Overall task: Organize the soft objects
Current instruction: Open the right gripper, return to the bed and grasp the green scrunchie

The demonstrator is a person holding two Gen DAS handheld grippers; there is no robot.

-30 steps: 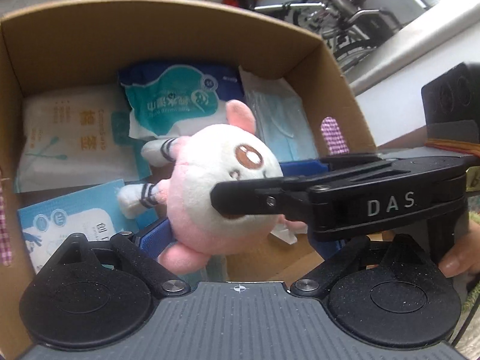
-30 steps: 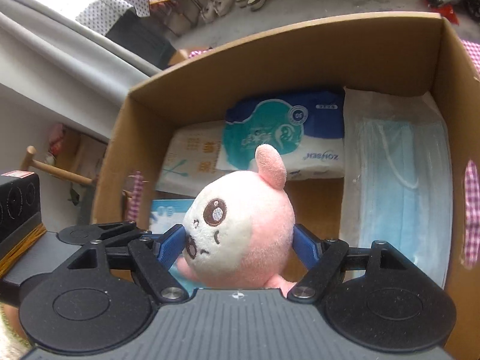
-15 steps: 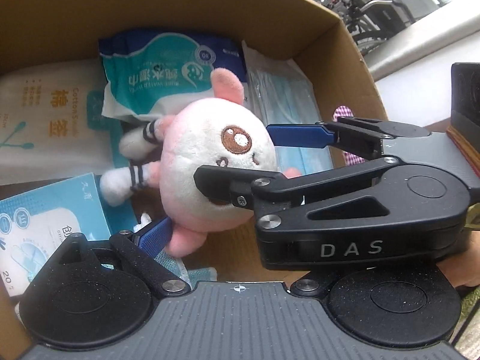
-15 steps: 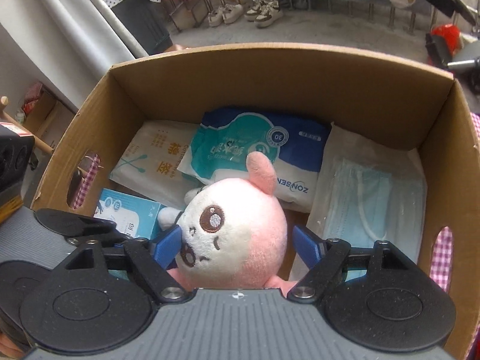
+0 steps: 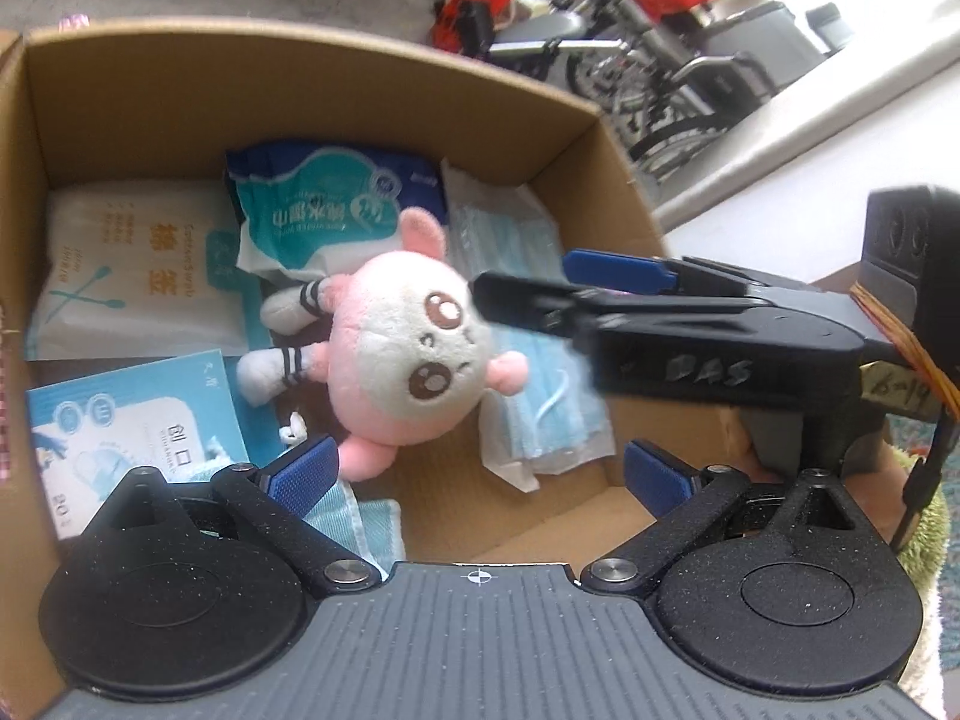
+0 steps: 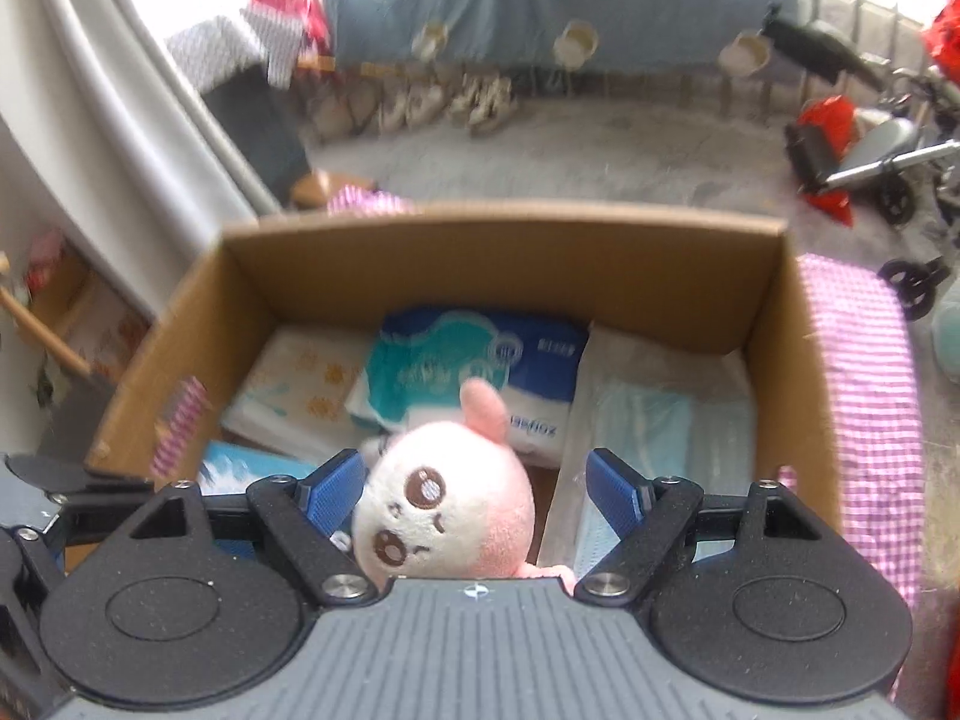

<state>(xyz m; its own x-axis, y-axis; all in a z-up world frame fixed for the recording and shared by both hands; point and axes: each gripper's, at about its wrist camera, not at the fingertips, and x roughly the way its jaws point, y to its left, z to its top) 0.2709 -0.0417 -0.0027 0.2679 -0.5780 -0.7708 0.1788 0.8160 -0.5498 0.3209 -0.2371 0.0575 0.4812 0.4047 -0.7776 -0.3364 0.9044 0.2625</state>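
Plush toy: the pink-and-white plush toy point(image 5: 414, 354) is lying in the middle of the cardboard box point(image 5: 300, 90), face turned up, its striped limbs trailing toward the left of the frame; it is probably dropped there because that was the last bare patch of box floor.
Right gripper: the right gripper point(image 6: 474, 495) is standing wide apart, its blue pads either side of the toy's head in its own view with no pad pressing on it; seen from the left wrist view it is reaching in from the right edge, tips just beside the toy's cheek. It is holding nothing.
Left gripper: the left gripper point(image 5: 477, 471) is also spread wide and carrying nothing, hovering low in the frame over the near end of the box.
Why so: both sets of jaws are gaping, so the toy looks released and resting on its own weight.
Packed around it: a teal-and-blue tissue pack point(image 5: 318, 210) is sitting at the upper centre, a white cotton swab packet point(image 5: 126, 276) at the left, bagged blue face masks point(image 5: 534, 372) at the right, and a light blue packet point(image 5: 132, 426) at the lower left.
In the way: the box walls are hemming in any sideways exit, and the right gripper's fingers are crossing over the mask bag.
Beyond the box: wheelchairs point(image 5: 648, 60) are parked at the upper right, well apart.
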